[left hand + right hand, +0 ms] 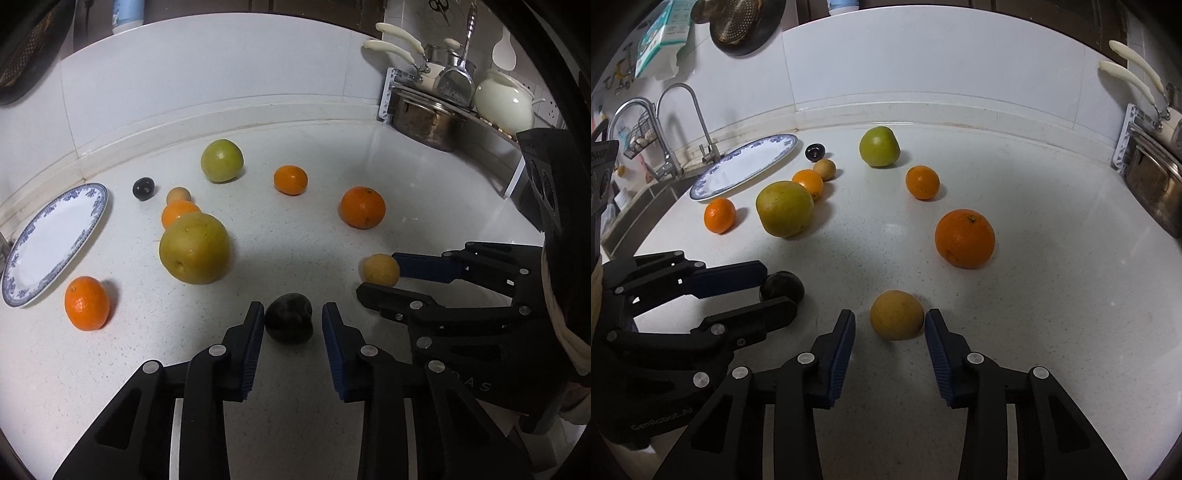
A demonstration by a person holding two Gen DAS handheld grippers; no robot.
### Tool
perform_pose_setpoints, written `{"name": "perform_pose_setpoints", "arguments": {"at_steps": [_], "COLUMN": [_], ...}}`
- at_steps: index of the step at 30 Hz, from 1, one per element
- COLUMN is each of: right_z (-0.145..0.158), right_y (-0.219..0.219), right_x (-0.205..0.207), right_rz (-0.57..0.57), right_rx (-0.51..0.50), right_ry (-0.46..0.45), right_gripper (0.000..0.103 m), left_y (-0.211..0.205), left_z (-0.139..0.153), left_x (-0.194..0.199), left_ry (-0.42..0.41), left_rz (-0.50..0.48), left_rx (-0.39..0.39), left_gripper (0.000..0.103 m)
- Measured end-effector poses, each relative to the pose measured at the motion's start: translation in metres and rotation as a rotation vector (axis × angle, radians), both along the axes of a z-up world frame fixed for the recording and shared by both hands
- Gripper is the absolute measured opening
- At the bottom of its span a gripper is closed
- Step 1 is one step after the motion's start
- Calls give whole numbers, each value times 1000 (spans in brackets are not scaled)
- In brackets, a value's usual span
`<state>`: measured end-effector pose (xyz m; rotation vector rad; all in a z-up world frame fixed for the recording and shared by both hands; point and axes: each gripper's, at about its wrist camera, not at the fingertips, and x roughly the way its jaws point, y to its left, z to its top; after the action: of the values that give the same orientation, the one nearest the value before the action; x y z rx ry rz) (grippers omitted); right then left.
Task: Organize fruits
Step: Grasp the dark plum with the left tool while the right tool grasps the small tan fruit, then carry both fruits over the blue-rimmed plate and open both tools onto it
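Observation:
A dark plum [289,323] lies on the white counter [295,251] between my left gripper's [291,321] blue pads, which close in on both its sides. From the right wrist view the left gripper [777,291] clamps the plum [783,286]. A small tan fruit [897,315] sits between my right gripper's [890,325] jaws; the right pad touches it, and a sliver of counter shows at the left pad. Several oranges, two large yellow-green fruits [194,248] [222,160], another dark plum [143,188] and a second tan fruit [178,195] lie scattered. A blue-rimmed plate [55,243] rests at far left.
Pots and a white teapot [504,101] sit on a corner rack at the back right. A steel pot [1156,184] stands at the right edge. Taps [698,122] and a sink are beyond the plate on the left. A tiled wall closes the back.

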<state>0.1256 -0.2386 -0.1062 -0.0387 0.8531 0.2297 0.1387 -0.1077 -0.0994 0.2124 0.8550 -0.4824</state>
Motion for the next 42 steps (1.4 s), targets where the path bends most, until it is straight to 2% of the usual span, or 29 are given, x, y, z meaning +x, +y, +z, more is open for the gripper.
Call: {"name": "perform_pose_setpoints", "arguments": {"at_steps": [6,17,28,36,42], "right_z": [1,13,49,72,89], "right_y": [-1,3,19,47,72], "right_x": [3,-4,-22,-30,-27], "right_rz": [-1,-10,-15,16,38], "right_rx": [8,37,42,60,69], "right_ry": [6,-13,-81,-124,-160], "right_gripper": [31,31,31,31,31], "left_y": [2,12,40,71,101], "left_z": [2,14,49,77,92], "left_x": [4,-4,-24,-28,-31], "left_ry": [6,-15,-90,-148,-177], "left_rz": [6,16,50,104,156], "left_rx": [-9,-31,-61,-80,-64], "left_gripper": [26,26,26,26,26]}}
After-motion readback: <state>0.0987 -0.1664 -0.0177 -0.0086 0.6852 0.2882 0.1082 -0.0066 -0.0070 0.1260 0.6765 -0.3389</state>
